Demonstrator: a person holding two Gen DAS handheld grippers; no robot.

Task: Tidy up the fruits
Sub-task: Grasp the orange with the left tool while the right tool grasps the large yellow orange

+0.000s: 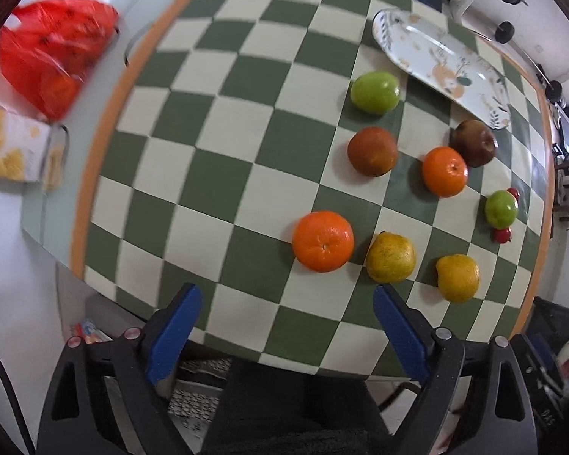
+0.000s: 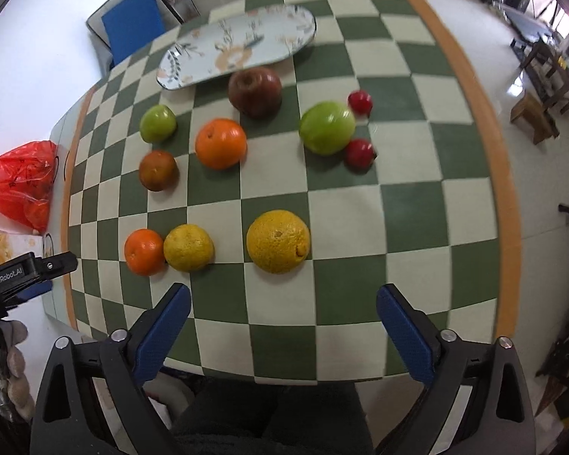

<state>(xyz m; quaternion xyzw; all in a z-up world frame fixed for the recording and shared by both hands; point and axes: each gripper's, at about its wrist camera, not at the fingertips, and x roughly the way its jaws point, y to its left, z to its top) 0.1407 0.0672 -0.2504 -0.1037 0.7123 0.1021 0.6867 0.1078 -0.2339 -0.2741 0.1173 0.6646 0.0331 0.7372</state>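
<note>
We hold the left gripper (image 1: 286, 326) and right gripper (image 2: 282, 326) spread wide, grasping nothing (blue pads clear of contact). The fruits (image 2: 220, 143) lie loose on the checkered table (image 2: 409, 204), near the plate (image 2: 246, 43).

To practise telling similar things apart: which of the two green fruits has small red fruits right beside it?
The larger green fruit on the right, flanked by two small red fruits. The smaller green fruit, near the plate, has none beside it.
</note>
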